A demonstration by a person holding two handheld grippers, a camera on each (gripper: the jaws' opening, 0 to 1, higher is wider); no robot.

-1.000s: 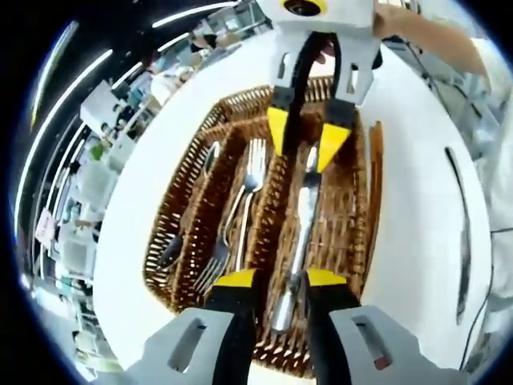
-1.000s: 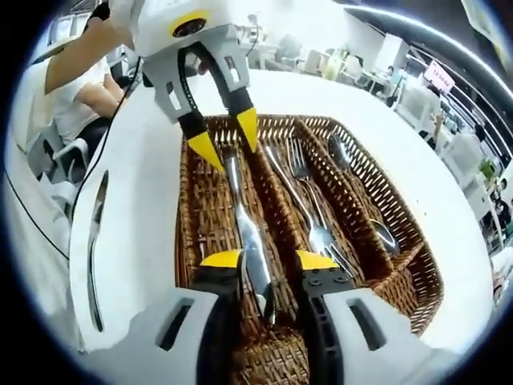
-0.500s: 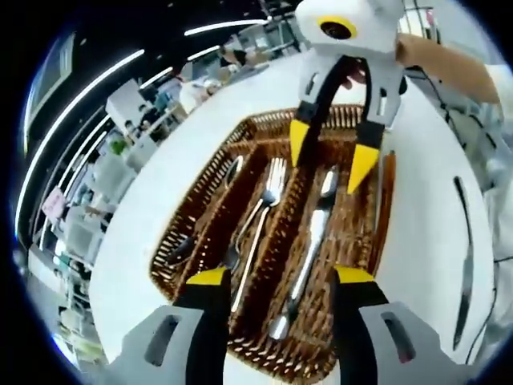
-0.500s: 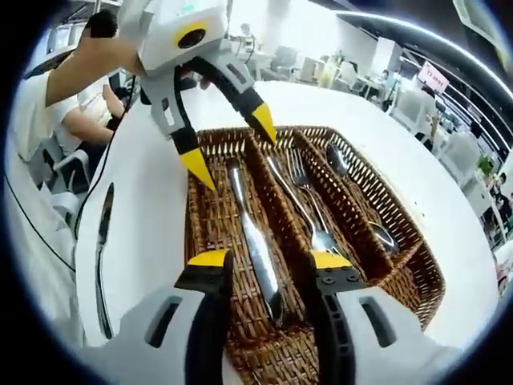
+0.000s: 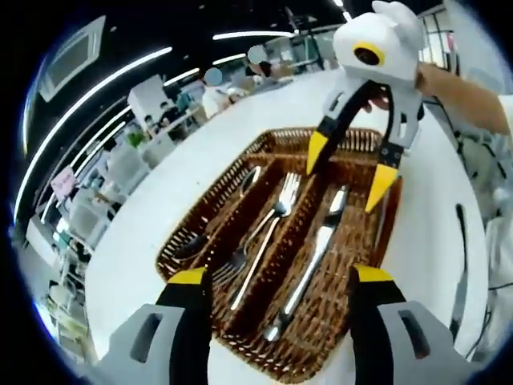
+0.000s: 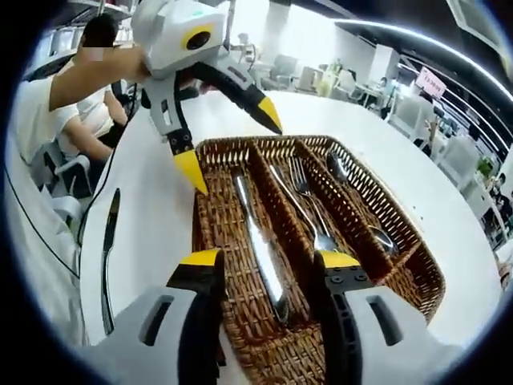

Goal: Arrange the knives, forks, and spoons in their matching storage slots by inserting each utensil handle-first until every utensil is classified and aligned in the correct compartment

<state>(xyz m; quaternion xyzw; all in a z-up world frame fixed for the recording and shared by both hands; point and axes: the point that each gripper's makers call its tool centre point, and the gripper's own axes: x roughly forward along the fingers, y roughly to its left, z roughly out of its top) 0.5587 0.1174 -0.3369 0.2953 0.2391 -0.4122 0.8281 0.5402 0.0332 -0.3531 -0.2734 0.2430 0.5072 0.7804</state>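
A brown wicker tray (image 5: 202,199) with three long slots lies on the white table. A knife (image 5: 315,250) rests in one outer slot, forks (image 5: 264,233) in the middle slot, and spoons (image 5: 215,226) in the other outer slot. My left gripper (image 5: 280,277) hovers open over the near end of the tray. Opposite it, my right gripper (image 5: 349,170) hangs open over the far end. From the other side, the right gripper (image 6: 267,258) is open above the knife (image 6: 260,245), with the left gripper (image 6: 230,141) open beyond it. Another knife (image 6: 107,249) lies loose on the table.
The loose knife (image 5: 461,265) lies on the white table (image 5: 144,241) beside the tray's knife side, near the table edge. A person's arm (image 5: 465,88) holds the far gripper. Behind the table, office desks and chairs crowd the room, and a seated person (image 6: 48,104) is close by.
Both grippers have opened wider and lifted back from the knife, which now lies free in its slot. The views have pulled away from the tray.
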